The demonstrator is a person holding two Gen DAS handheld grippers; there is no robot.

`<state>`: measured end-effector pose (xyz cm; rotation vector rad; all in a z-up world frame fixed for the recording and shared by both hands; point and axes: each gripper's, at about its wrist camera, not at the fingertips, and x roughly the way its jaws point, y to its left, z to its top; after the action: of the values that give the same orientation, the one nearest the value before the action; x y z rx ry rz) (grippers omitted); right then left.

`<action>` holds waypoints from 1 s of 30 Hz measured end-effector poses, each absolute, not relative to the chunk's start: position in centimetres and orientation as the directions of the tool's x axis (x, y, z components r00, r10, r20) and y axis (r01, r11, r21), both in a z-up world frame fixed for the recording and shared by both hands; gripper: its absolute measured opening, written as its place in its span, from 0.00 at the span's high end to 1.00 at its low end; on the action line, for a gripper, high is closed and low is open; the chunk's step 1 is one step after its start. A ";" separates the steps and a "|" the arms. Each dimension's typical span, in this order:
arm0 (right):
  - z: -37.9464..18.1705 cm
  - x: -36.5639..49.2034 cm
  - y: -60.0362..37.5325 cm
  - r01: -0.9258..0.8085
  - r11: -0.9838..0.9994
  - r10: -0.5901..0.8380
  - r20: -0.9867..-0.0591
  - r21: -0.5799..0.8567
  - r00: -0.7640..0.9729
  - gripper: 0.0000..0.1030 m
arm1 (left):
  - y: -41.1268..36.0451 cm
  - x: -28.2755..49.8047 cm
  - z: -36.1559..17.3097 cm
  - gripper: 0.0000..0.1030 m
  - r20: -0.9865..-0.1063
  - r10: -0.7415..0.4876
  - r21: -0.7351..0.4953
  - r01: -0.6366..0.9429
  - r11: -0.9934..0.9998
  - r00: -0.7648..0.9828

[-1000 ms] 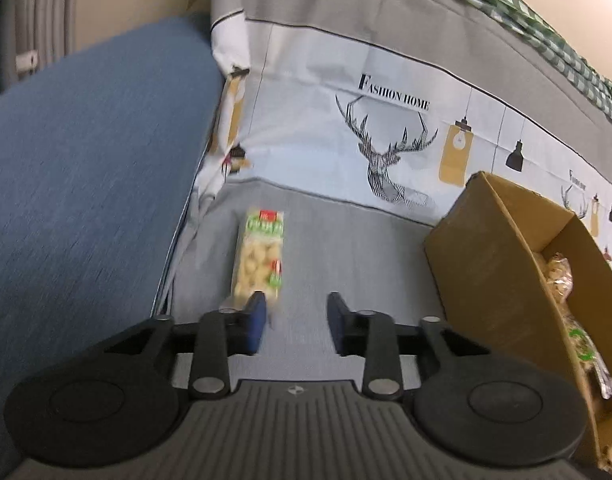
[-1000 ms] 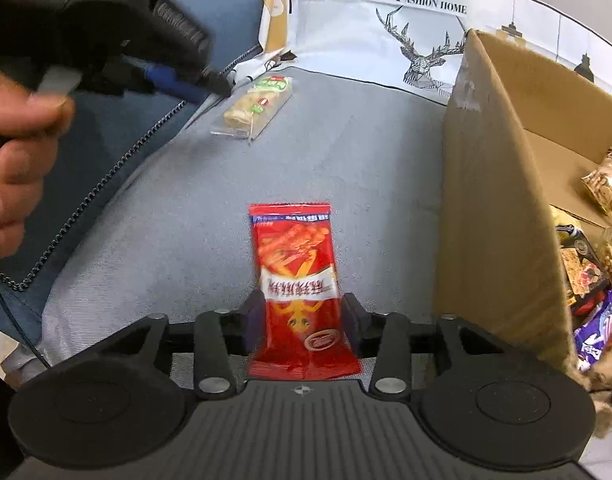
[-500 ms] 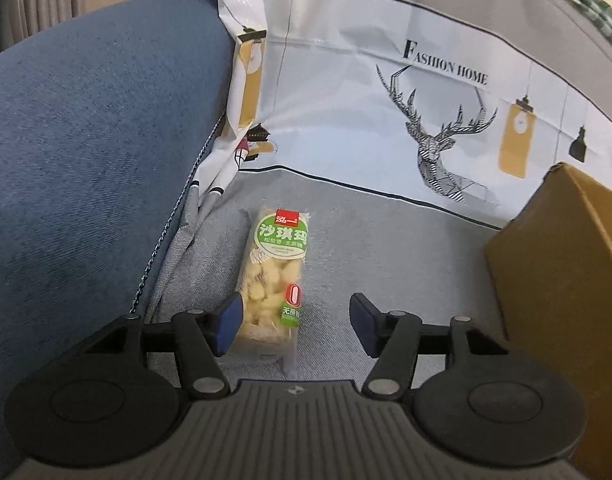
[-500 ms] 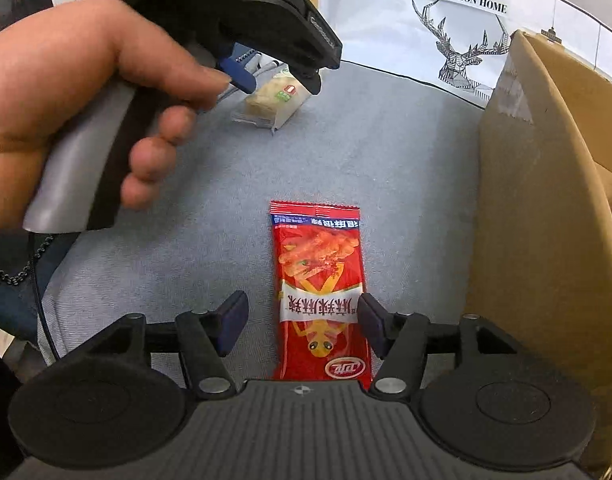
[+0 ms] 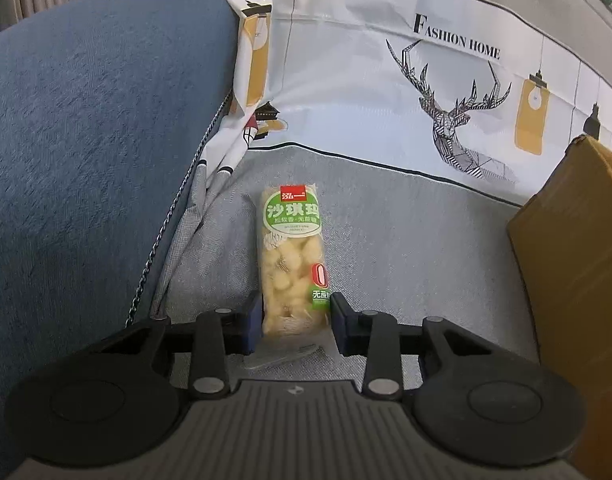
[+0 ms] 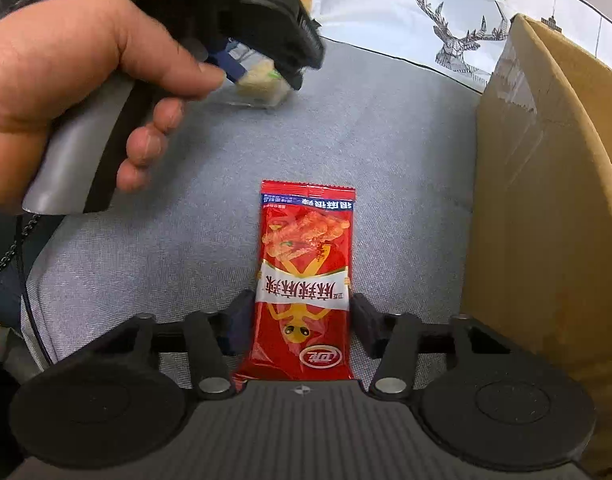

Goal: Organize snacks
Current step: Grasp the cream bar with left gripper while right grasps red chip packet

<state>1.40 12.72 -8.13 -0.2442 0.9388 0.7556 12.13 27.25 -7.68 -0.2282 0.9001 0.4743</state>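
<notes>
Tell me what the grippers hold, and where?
Nothing is firmly held yet. The left gripper is closing on the near end of the yellow snack pack; the right gripper is closing around the near end of the red packet.

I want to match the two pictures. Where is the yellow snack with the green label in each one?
Left wrist view: the yellow snack lies in the lower middle, between the closing jaws of the left hand-held gripper.
Right wrist view: its end peeks out at upper left, under that gripper.
Shared landmark: the deer print.
</notes>
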 end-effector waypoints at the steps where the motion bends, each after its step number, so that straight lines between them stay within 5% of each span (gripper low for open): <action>1: -8.1 1.4 12.7 -0.684 0.719 0.481 -0.799 0.124 0.361 0.51 | 27.2 12.0 -7.5 0.62 -0.794 0.298 0.002 -0.489 0.873 0.529; 14: -7.3 1.1 11.9 -0.689 0.714 0.494 -0.788 0.125 0.368 0.54 | 22.5 4.4 -4.2 0.62 -0.889 0.141 -0.070 -0.433 0.898 0.436; 21: -6.9 1.0 11.0 -0.669 0.723 0.511 -0.786 0.174 0.348 0.55 | 20.9 -1.6 -5.3 0.62 -0.910 0.020 -0.225 -0.534 0.815 0.414; 30: -6.8 1.4 10.2 -0.669 0.716 0.528 -0.781 0.199 0.333 0.51 | 20.8 -0.7 -5.8 0.49 -0.906 0.067 -0.190 -0.544 0.817 0.418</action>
<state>1.38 10.24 -6.85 -0.1688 0.9499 0.7862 -0.74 20.81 -5.83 -0.5045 1.0811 0.4037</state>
